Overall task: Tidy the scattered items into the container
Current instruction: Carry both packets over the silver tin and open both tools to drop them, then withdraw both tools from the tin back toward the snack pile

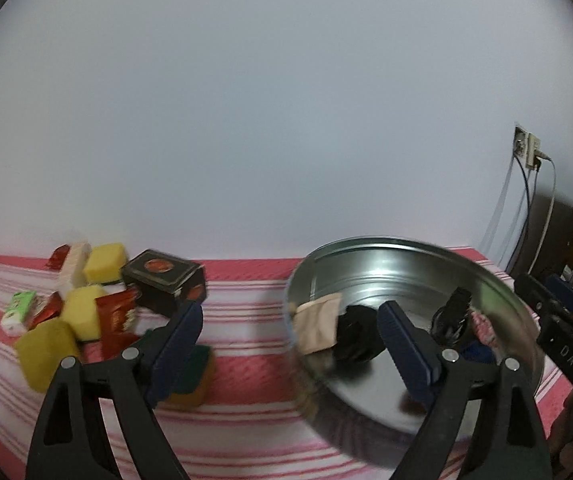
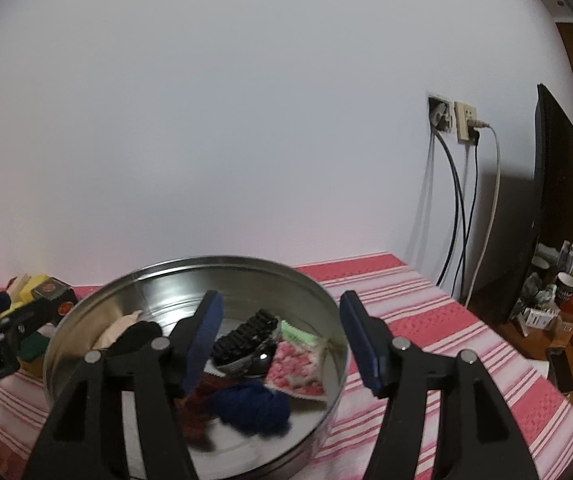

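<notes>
Left wrist view first: left gripper [image 1: 290, 316] has its jaws spread wide with nothing between them, hovering over the striped cloth [image 1: 246, 280] between the pile and the tin [image 1: 518, 304]. Pile sits off to the left: yellow sponges [image 1: 104, 263], a black box [image 1: 162, 280], red sachets [image 1: 116, 312], a green-and-white pack [image 1: 18, 308], all jumbled close together. One green-backed sponge [image 1: 196, 372] lies just behind the left finger. Inside the tin you can see a tan packet [image 1: 318, 324] and a black lump [image 1: 356, 334] touching it; everything's a bit blurry. Right gripper [image 1: 558, 320] pokes in at the right edge, can't tell its jaws from here.

Right wrist view: right gripper [image 2: 282, 336] is wide open too, empty, hanging over the tin's [image 2: 314, 284] right half. In the tin: a black brush [image 2: 246, 334], a pink-patterned pack [image 2: 298, 368], a blue yarn ball [image 2: 252, 404], something reddish-brown [image 2: 194, 404] beside it. Wall socket [image 2: 452, 118] with cables is off to the right.
</notes>
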Available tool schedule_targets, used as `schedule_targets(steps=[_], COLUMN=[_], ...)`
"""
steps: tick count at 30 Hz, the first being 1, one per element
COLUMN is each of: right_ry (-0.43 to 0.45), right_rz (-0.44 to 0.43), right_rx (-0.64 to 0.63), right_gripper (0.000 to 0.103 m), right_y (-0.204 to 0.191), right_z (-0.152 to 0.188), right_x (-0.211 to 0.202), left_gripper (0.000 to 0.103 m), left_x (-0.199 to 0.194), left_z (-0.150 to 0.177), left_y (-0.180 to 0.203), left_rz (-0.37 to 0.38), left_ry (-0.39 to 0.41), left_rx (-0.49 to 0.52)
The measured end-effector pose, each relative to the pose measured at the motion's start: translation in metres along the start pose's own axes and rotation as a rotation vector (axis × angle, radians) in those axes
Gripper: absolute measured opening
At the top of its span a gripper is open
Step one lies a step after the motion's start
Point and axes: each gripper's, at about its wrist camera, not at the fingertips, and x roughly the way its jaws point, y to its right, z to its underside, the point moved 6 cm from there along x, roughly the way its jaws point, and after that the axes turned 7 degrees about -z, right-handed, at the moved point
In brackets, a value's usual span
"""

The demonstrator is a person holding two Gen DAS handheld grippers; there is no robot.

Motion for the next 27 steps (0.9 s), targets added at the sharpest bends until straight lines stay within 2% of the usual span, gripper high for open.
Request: schedule_targets(steps=[5, 9, 12, 16, 21, 27], right_ry=[-0.019, 0.004, 0.019, 0.055, 0.018, 0.015], right_rz=[0.006, 0.009, 0.002, -0.019, -0.037, -0.073], right_rx=[-0.036, -0.053, -0.053, -0.055, -0.004, 0.009], right_gripper=[0.062, 0.062, 0.071, 0.074, 0.075, 0.075], right_y=[-0.019, -0.037, -0.048, -0.064, -0.075, -0.093], right_z=[0.012, 0.017, 0.020, 0.023, 0.030, 0.036], right_x=[-0.008, -0.025, -0.037, -0.054, -0.060, -0.073], left_gripper=[0.091, 0.091, 0.091, 0.091, 0.091, 0.091], left_x=[-0.005, -0.011, -0.016, -0.024, -0.036, -0.052], left_z=[0.013, 0.020, 0.025, 0.030, 0.037, 0.041], left_y=[-0.015, -0.025, -0.031, -0.040, -0.051, -0.061], left_rz=[-0.030, -0.042, -0.050, -0.059, -0.058, -0.061], left_ry=[-0.009, -0.021, -0.022, -0.017, -0.008, 0.014], left_rx=[0.015, 0.018, 0.026, 0.032, 0.039, 0.042])
